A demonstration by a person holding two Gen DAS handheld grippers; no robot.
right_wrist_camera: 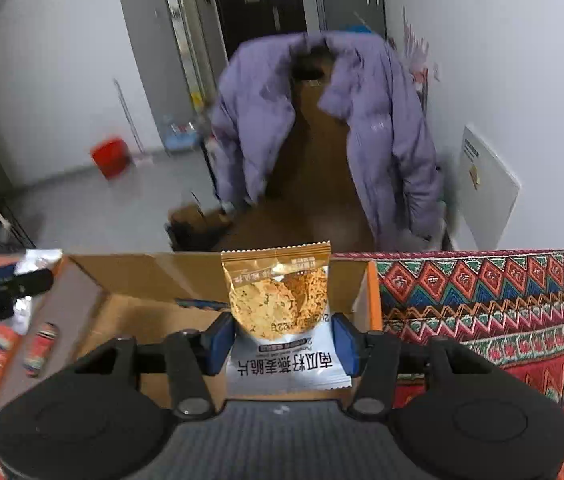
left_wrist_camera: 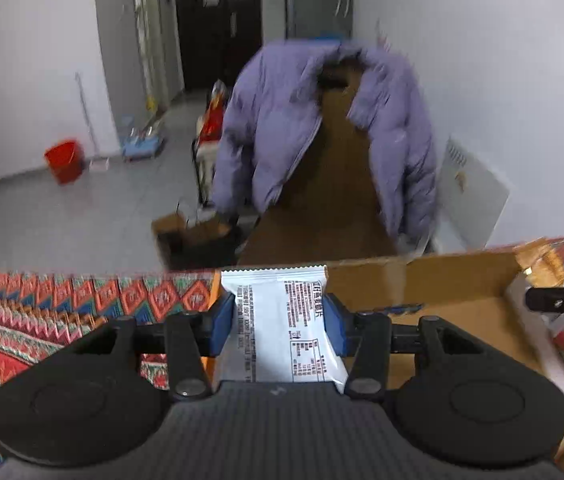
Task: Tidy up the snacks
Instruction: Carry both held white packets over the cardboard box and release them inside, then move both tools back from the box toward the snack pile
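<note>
left gripper tilted down, fingers clamping white packet | right gripper tilted down, fingers pinching gold packet | over cardboard box

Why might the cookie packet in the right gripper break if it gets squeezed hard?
The cookie packet looks thin and crinkly, so it probably bends easily. The picture on it shows crisp oat cookies, which would likely crack under a hard pinch. It seems light, since the right gripper holds it upright by its lower part alone.
</note>
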